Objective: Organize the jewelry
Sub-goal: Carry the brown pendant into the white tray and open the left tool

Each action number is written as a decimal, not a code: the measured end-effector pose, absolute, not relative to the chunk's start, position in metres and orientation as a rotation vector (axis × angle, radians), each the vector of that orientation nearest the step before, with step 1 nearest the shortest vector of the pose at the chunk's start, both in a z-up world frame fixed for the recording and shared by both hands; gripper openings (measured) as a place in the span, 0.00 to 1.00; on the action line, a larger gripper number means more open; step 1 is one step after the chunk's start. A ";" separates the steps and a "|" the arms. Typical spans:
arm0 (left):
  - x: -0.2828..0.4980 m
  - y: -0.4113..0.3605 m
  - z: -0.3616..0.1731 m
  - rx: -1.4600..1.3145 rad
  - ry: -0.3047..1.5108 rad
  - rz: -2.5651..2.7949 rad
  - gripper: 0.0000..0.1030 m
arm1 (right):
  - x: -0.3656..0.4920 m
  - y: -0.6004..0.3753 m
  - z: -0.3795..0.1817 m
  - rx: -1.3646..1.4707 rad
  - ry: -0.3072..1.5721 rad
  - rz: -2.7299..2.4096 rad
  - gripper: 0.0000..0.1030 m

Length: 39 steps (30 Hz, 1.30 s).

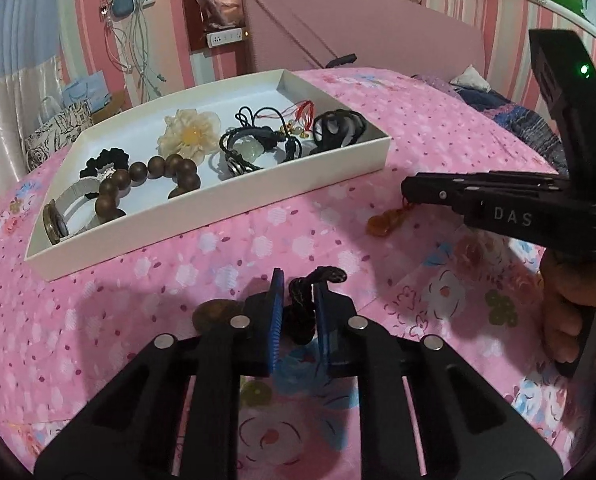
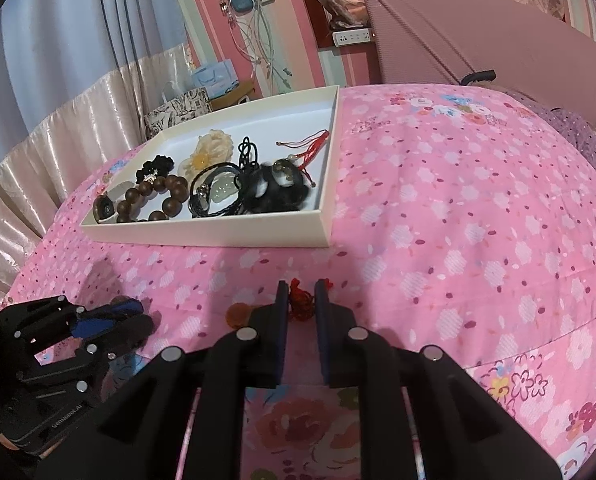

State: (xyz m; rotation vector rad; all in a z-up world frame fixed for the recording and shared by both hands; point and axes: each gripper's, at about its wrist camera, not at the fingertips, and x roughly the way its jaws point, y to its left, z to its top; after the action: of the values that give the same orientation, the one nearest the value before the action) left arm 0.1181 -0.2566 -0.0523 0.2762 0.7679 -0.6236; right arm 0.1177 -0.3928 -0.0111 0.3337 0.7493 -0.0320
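Note:
A white tray (image 1: pixel 258 200) sits on the pink flowered bedspread and holds several pieces: a brown bead bracelet (image 1: pixel 146 184), a cream flower clip (image 1: pixel 190 134), black cords and a red string. It also shows in the right wrist view (image 2: pixel 218 236). My left gripper (image 1: pixel 298 292) is shut on a dark cord (image 1: pixel 304 312) with a brown disc pendant (image 1: pixel 212 312) beside it. My right gripper (image 2: pixel 302 300) is shut on a red cord (image 2: pixel 300 302) with an amber pendant (image 2: pixel 240 314), just above the bedspread. In the left wrist view the right gripper (image 1: pixel 408 192) sits to the right with the amber pendant (image 1: pixel 386 224) hanging below.
A pink headboard (image 1: pixel 338 24) stands behind the bed. A patterned bag (image 1: pixel 58 136) and hanging cables (image 1: pixel 134 40) are at the far left. Dark bedding (image 1: pixel 518 116) lies at the right. A satin curtain (image 2: pixel 58 120) hangs at the left.

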 end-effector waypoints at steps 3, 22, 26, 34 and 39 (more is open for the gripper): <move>0.119 -0.253 -0.051 0.255 0.769 -0.631 0.09 | 0.117 -0.391 -0.010 0.332 0.747 -0.030 0.13; 0.134 -0.187 0.029 0.146 0.613 -0.540 0.09 | 0.102 -0.402 0.023 0.425 0.614 0.042 0.06; 0.147 -0.177 0.047 0.129 0.587 -0.525 0.09 | 0.102 -0.393 0.051 0.391 0.576 0.065 0.06; 0.180 -0.173 0.083 0.071 0.547 -0.532 0.09 | 0.132 -0.370 0.111 0.293 0.515 0.116 0.06; 0.210 -0.171 0.086 0.013 0.578 -0.546 0.09 | 0.163 -0.361 0.117 0.301 0.519 0.141 0.06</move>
State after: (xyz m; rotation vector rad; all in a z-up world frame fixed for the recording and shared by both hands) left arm 0.2100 -0.1706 0.0859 0.0126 0.5776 -0.5461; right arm 0.1631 -0.3607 0.1169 0.3012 0.5188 0.1415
